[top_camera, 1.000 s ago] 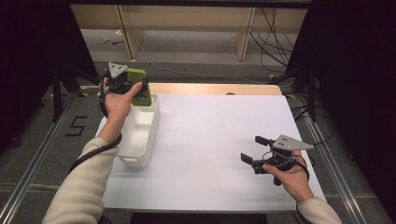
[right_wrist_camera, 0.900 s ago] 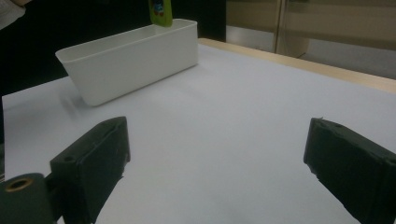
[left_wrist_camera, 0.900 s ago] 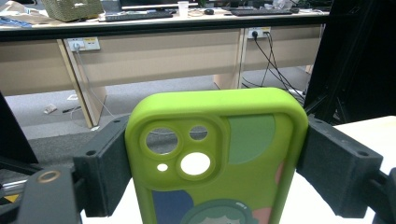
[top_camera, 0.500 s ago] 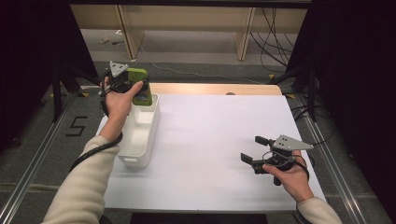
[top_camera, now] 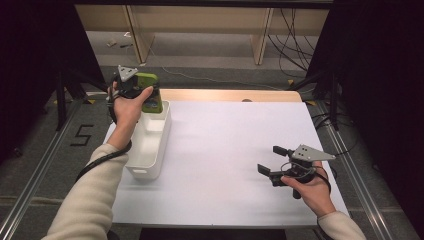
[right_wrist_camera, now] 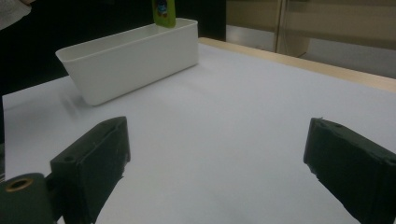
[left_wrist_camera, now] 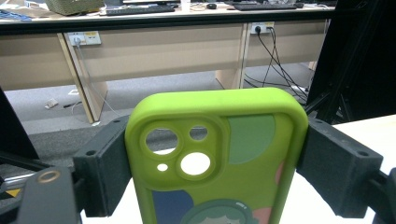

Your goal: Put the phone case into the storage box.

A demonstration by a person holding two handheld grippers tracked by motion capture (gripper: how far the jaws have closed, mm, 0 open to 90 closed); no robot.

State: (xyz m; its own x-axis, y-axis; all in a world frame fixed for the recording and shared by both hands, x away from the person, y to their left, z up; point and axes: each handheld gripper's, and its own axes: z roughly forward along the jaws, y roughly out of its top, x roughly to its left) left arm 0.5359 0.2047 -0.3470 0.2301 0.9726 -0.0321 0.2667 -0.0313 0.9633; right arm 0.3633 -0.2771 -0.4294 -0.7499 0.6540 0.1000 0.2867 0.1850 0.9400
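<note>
Phone case (left_wrist_camera: 219, 158), lime green, cartoon print, camera cutouts

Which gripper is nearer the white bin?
Left. The left gripper holds the green phone case above the white bin's far end; the right gripper rests open, far across the table.

Green phone case (left_wrist_camera: 219, 158), soft lime rubber with camera cut-outs and a cartoon print in blue, teal and pink, stands upright, clamped by its two long edges; it sits at the upper left of the high view (top_camera: 150, 92), over the far end of the white bin (top_camera: 150, 145)
</note>
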